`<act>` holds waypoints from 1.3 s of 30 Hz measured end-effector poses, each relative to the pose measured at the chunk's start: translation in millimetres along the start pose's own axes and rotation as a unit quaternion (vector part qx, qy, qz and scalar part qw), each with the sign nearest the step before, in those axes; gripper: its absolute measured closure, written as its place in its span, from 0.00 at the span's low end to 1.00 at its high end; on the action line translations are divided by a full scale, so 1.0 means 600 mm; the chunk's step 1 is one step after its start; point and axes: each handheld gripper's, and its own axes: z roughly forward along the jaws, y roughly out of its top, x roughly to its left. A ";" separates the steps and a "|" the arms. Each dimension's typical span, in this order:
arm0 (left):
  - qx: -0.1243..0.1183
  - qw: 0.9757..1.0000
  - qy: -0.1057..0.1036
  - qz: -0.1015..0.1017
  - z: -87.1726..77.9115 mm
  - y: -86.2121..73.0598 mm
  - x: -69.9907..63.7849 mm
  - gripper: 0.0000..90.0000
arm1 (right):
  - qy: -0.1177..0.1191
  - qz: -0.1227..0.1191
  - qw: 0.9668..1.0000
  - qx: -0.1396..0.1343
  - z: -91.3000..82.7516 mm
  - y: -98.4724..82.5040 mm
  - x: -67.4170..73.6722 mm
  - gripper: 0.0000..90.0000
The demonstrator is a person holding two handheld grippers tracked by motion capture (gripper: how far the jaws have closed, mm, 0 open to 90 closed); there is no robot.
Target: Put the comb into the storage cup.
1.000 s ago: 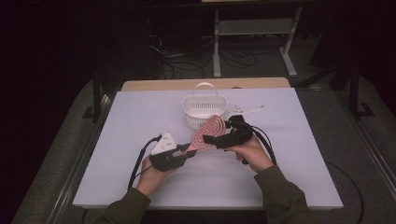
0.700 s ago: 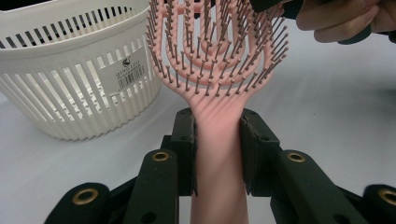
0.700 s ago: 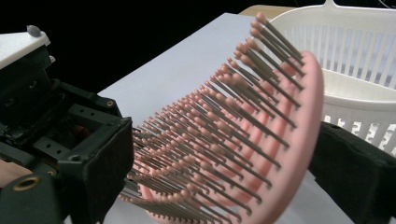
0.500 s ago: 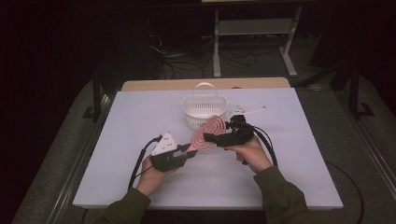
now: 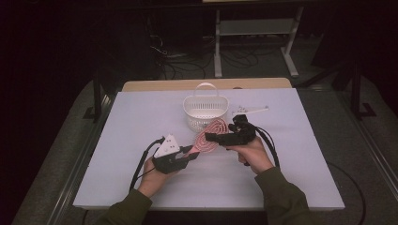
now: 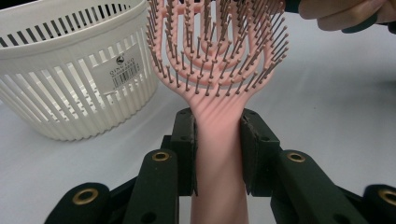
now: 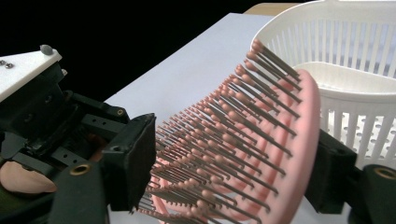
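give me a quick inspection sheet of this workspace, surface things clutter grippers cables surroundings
surface: white table top, bare apart from the items below.
job's things: pink hairbrush held off the table between both grippers; white slotted basket with a handle stands just behind it, upright, nothing seen inside.
clutter: a small white flat piece lies right of the basket.
grippers: left gripper shut on the brush handle; right gripper has its jaws on either side of the brush head, one at the bristles, one at the back, contact unclear.
cables: a black cable trails from the left gripper, another from the right.
surroundings: dark room, white frame and floor cables behind the table.
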 end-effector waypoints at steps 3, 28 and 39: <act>0.000 1.000 0.001 0.001 0.000 0.000 0.000 0.78 | 0.003 0.006 1.000 0.001 -0.001 0.000 -0.002 0.35; 0.011 1.000 0.008 0.013 0.004 -0.002 -0.001 0.78 | 0.037 0.024 0.999 0.004 0.001 -0.001 -0.006 0.61; 0.016 1.000 0.004 0.017 0.006 -0.003 -0.001 0.79 | 0.059 0.029 0.998 -0.008 -0.002 -0.001 -0.005 0.69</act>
